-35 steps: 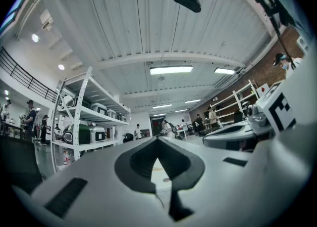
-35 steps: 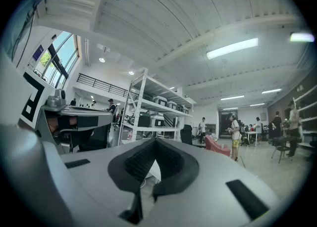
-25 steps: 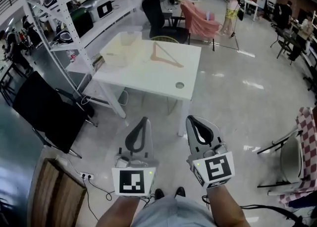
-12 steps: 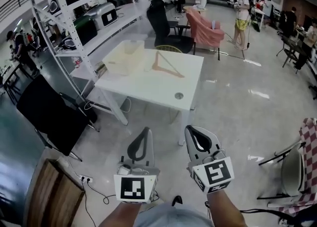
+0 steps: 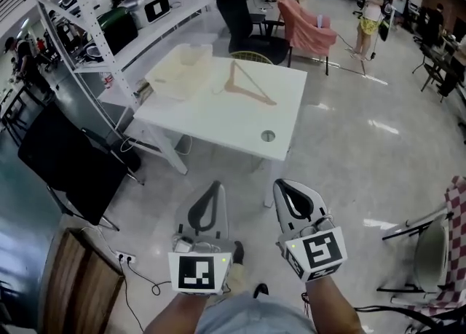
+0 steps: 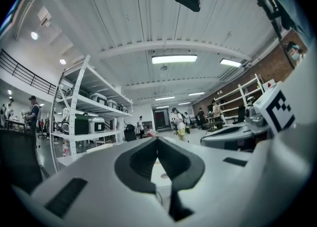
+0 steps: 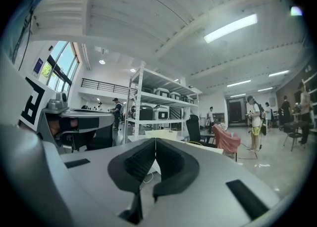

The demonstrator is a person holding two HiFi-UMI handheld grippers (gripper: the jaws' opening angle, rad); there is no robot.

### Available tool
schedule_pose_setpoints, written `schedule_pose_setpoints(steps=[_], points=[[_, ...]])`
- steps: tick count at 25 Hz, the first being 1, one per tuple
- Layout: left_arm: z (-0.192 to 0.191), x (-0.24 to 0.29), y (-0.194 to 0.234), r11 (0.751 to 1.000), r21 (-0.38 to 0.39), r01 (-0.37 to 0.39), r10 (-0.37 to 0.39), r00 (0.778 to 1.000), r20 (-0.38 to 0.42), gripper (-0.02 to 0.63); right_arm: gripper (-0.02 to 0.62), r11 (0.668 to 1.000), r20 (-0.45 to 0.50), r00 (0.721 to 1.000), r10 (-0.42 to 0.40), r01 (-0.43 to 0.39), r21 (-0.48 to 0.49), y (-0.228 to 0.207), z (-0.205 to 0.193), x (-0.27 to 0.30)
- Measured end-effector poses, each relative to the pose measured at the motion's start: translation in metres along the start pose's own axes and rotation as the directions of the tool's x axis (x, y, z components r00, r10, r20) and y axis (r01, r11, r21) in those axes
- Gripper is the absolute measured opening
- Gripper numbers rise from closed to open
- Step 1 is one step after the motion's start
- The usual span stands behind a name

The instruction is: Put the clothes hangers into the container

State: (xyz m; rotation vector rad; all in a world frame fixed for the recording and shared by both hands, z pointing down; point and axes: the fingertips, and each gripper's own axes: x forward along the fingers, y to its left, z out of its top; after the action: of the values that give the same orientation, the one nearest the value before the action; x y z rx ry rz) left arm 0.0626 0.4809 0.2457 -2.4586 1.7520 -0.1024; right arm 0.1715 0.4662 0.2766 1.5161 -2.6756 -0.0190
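Observation:
A wooden clothes hanger (image 5: 250, 84) lies flat on the white table (image 5: 218, 114) ahead of me. Left of it on the same table stands a pale, see-through container (image 5: 179, 72). Both grippers hang side by side over the floor, well short of the table. My left gripper (image 5: 213, 185) is shut with nothing in it; its tips meet in the left gripper view (image 6: 157, 139). My right gripper (image 5: 280, 183) is shut and empty too, jaw tips touching in the right gripper view (image 7: 155, 140).
Metal shelving (image 5: 109, 12) with appliances runs along the left. A black office chair (image 5: 69, 165) stands near left, another black chair (image 5: 240, 23) and a pink-draped chair (image 5: 306, 30) behind the table. A person (image 5: 371, 9) stands far right. A power strip and cable (image 5: 127, 260) lie on the floor.
The view has come a little closer to the table and tilted; the table now sits lower and larger in frame. Both grippers stay shut and level in front of me.

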Motion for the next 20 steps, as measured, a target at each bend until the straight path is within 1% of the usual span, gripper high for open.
schedule_pose_setpoints(steps=[4,7,13,20], points=[[-0.008,0.04,0.026,1.0,-0.012,0.008,-0.008,1.0,-0.002,0.011,0.011,1.0,-0.004,1.0,-0.008,0.009,0.003,-0.013,0.0,0.046],[-0.01,0.072,0.051,1.0,-0.012,0.016,-0.016,1.0,-0.004,0.012,0.011,1.0,0.003,1.0,-0.015,0.015,-0.007,-0.021,0.008,0.085],[0.002,0.131,0.099,1.0,-0.011,0.026,-0.025,0.999,0.046,0.011,0.011,0.999,0.023,0.999,-0.035,0.035,-0.024,-0.038,0.027,0.155],[0.008,0.171,0.143,1.0,-0.008,0.029,-0.029,0.995,0.096,0.011,0.011,0.998,0.055,0.997,-0.052,0.054,-0.04,-0.046,0.042,0.215]])
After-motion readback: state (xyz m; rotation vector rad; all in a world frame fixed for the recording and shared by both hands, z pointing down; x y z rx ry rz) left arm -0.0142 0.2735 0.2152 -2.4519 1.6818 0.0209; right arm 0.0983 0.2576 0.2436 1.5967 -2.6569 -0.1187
